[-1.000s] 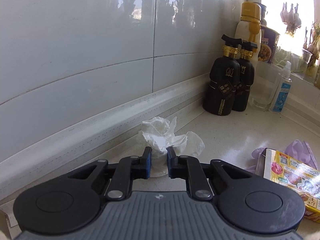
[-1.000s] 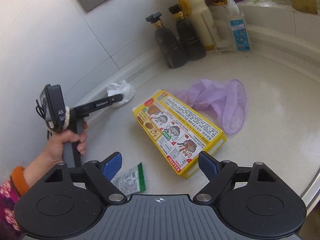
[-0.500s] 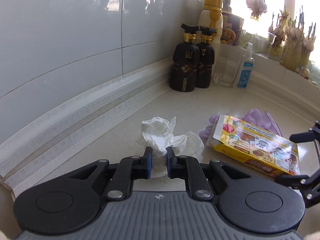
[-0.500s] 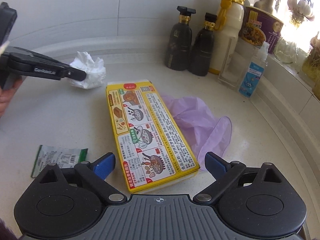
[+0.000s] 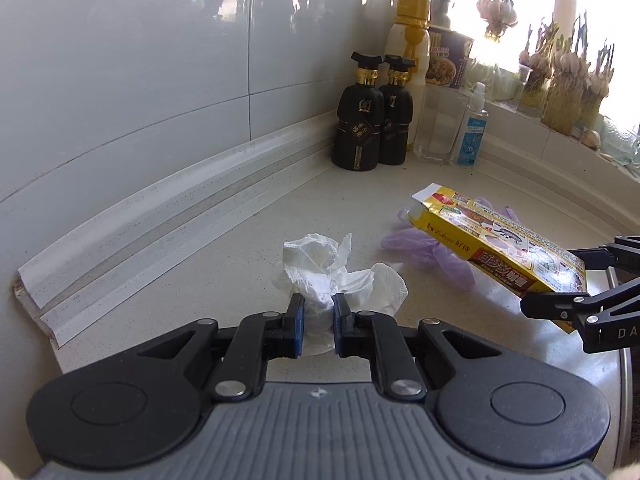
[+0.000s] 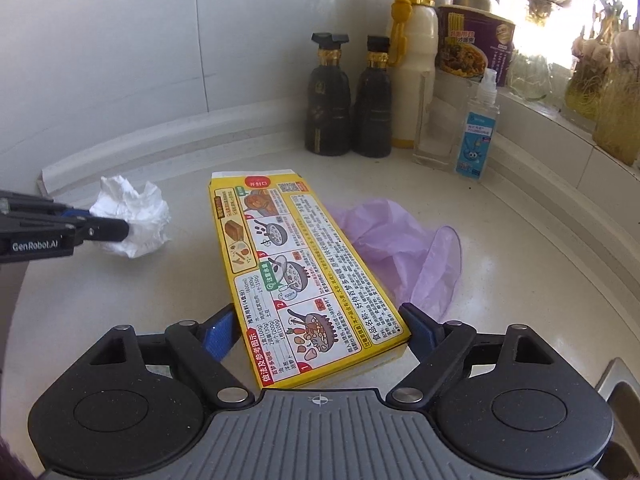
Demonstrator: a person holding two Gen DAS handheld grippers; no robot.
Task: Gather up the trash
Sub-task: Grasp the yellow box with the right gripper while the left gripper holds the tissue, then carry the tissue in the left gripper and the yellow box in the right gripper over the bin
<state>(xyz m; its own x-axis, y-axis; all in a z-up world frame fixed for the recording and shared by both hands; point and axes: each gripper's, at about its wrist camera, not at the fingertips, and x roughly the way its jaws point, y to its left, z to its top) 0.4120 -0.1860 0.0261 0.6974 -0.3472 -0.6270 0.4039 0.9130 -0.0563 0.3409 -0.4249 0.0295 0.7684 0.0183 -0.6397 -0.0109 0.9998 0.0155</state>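
A pale speckled tabletop (image 6: pixel 500 280) is bounded at the left and rear by a white tiled wall (image 5: pixel 140 80) with a ribbed white skirting strip (image 5: pixel 160 216) along its foot; the strip's cut end is seen at the far left. Near that end, a crumpled white tissue (image 5: pixel 320 272) is pinched between the narrowly spaced pads of the left claw (image 5: pixel 318 312), which is clenched on it; in the right wrist view the same tissue (image 6: pixel 134 216) is seen at the tip of the left claw (image 6: pixel 116 230), at the tabletop's left side.

At the centre, a yellow box (image 6: pixel 304 276) is laid flat, printed face up, its near end between the spread fingers of the right claw (image 6: pixel 320 332); the claw is released, and contact with the box's sides cannot be told. A purple glove (image 6: pixel 404 248) is spread just right of the box, partly under it.

In the rear corner, two black bottles (image 6: pixel 348 100), a cream bottle (image 6: pixel 412 64), a noodle cup (image 6: pixel 472 44) and a spray bottle (image 6: pixel 478 128) are grouped against the wall. To the right, a raised sill (image 5: pixel 560 152) carries garlic bunches before a bright window. Bare tabletop is left between tissue and box and at the right of the glove, up to the curved front rim.
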